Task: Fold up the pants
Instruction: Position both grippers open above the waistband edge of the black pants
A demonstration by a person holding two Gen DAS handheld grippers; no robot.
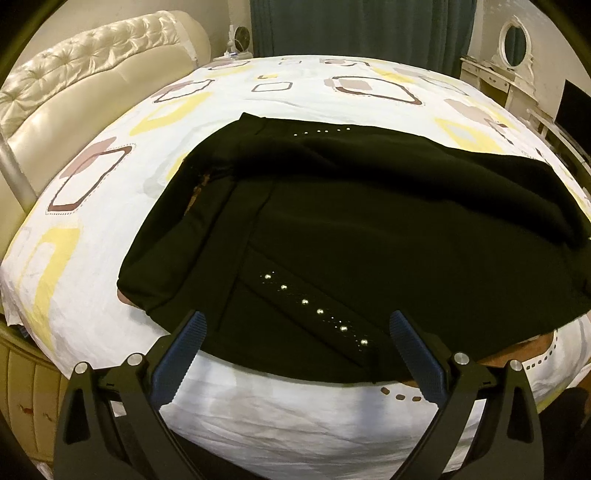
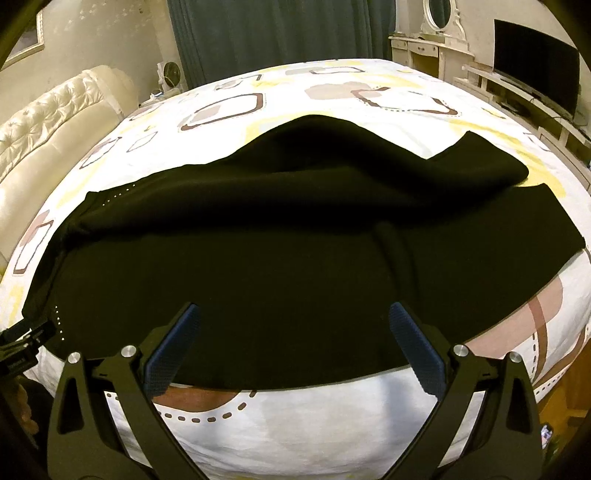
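Black pants [image 1: 351,229] lie spread across the bed, waist end to the left, with a row of silver studs [image 1: 317,312] near the front edge. My left gripper [image 1: 295,325] is open and empty, its blue-padded fingers [image 1: 192,332] hovering over the studded near edge by the waist. In the right wrist view the pants [image 2: 295,258] stretch across, legs ending at the right with one leg lying partly over the other. My right gripper [image 2: 295,317] is open and empty over the near edge of the leg. The left gripper [image 2: 22,343] shows at the far left edge.
The bed has a white sheet [image 1: 110,221] with yellow and brown square patterns. A cream tufted headboard [image 1: 74,92] is at the left. A teal curtain [image 2: 277,37], a white dresser with an oval mirror [image 2: 436,33] and a dark screen [image 2: 535,59] stand beyond the bed.
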